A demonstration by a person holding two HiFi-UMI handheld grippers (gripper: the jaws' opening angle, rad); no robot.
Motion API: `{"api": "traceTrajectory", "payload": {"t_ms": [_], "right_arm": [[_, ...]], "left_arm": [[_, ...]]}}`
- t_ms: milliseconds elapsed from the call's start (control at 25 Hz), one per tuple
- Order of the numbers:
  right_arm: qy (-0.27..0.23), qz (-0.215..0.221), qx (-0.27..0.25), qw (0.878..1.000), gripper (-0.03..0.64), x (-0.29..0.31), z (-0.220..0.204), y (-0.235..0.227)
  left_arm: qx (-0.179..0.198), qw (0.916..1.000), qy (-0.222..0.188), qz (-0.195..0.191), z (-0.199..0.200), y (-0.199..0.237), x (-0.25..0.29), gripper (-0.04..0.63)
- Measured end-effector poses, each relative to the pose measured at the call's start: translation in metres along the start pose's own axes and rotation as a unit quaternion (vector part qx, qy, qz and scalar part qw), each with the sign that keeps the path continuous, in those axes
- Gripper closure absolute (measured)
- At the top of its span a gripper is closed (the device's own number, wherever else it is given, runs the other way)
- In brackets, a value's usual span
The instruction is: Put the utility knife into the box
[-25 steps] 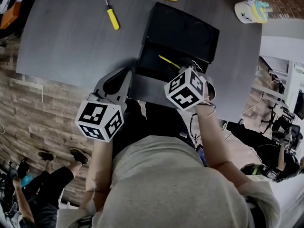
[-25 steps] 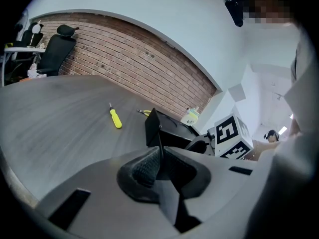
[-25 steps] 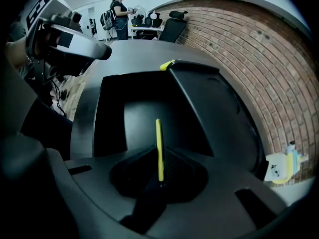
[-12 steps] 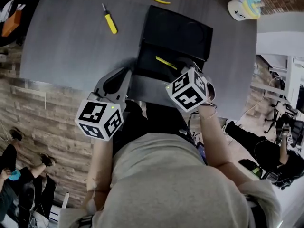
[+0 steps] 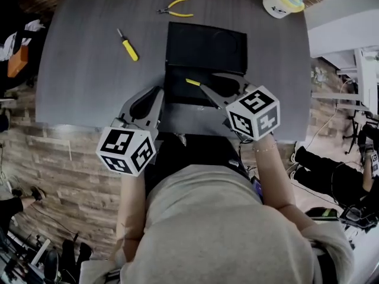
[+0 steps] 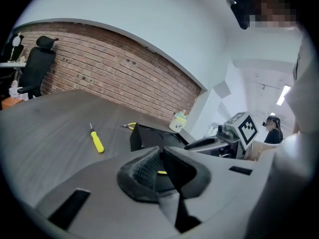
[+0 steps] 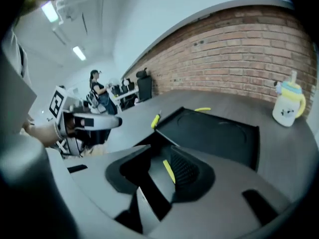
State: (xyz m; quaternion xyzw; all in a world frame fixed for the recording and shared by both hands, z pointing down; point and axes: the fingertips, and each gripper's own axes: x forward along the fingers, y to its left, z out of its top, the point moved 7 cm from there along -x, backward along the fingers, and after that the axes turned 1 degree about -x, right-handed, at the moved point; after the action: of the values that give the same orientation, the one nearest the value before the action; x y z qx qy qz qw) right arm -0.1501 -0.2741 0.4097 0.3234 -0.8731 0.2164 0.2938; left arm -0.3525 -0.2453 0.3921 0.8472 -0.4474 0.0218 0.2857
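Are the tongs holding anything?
Nothing. The right tongs have just been opening, and the knife lies loose in the box under them. The left tongs are shut, empty.

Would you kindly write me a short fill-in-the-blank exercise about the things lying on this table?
1. The utility knife lies inside the black ____.
2. In the head view, the yellow-handled screwdriver lies on the table to the ____ of the box.
3. The box's lid is ____.
4. The pliers beyond the lid have ____ handles.
Missing words: box; left; open; yellow.
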Motion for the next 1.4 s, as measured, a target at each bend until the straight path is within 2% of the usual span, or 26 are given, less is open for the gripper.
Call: {"api": "traceTrajectory", "payload": {"t_ms": [80, 160, 280, 320, 480, 560, 720, 960, 1120, 1280, 1400], "right_arm": [[-0.060, 0.015, 0.046, 0.997, 0.489, -0.013, 0.008, 0.000], [-0.117, 0.030, 0.091, 0.988, 0.508, -0.027, 0.015, 0.000], [-0.194, 0.051, 0.144, 0.969, 0.593, -0.047, 0.026, -0.001], [-0.210, 0.056, 0.149, 0.965, 0.611, -0.053, 0.030, -0.002], [-0.253, 0.071, 0.126, 0.957, 0.611, -0.072, 0.040, -0.002], [-0.271, 0.075, 0.130, 0.951, 0.611, -0.079, 0.042, -0.003], [-0.300, 0.077, 0.150, 0.939, 0.612, -0.091, 0.043, -0.002], [-0.330, 0.064, 0.156, 0.929, 0.612, -0.107, 0.038, 0.006], [-0.326, 0.067, 0.150, 0.931, 0.612, -0.111, 0.032, 0.011], [-0.299, 0.054, 0.133, 0.943, 0.612, -0.112, 0.024, 0.015], [-0.290, 0.056, 0.142, 0.945, 0.612, -0.114, 0.018, 0.016]], "left_arm": [[0.007, 0.9999, 0.001, -0.010, 0.004, -0.006, 0.005, 0.555], [0.019, 0.9997, 0.001, -0.018, 0.009, -0.012, 0.010, 0.555], [0.032, 0.9992, -0.008, -0.024, 0.017, -0.021, 0.016, 0.555], [0.035, 0.9990, -0.010, -0.027, 0.019, -0.023, 0.018, 0.555], [0.055, 0.9978, -0.008, -0.037, 0.027, -0.036, 0.026, 0.555], [0.064, 0.9972, -0.013, -0.036, 0.032, -0.044, 0.028, 0.555], [0.081, 0.9963, -0.014, -0.024, 0.039, -0.059, 0.032, 0.557], [0.095, 0.9950, -0.014, -0.027, 0.037, -0.080, 0.029, 0.557], [0.094, 0.9950, -0.024, -0.025, 0.035, -0.089, 0.028, 0.557], [0.091, 0.9951, -0.034, -0.017, 0.030, -0.096, 0.026, 0.557], [0.089, 0.9956, -0.026, -0.008, 0.023, -0.100, 0.026, 0.557]]}}
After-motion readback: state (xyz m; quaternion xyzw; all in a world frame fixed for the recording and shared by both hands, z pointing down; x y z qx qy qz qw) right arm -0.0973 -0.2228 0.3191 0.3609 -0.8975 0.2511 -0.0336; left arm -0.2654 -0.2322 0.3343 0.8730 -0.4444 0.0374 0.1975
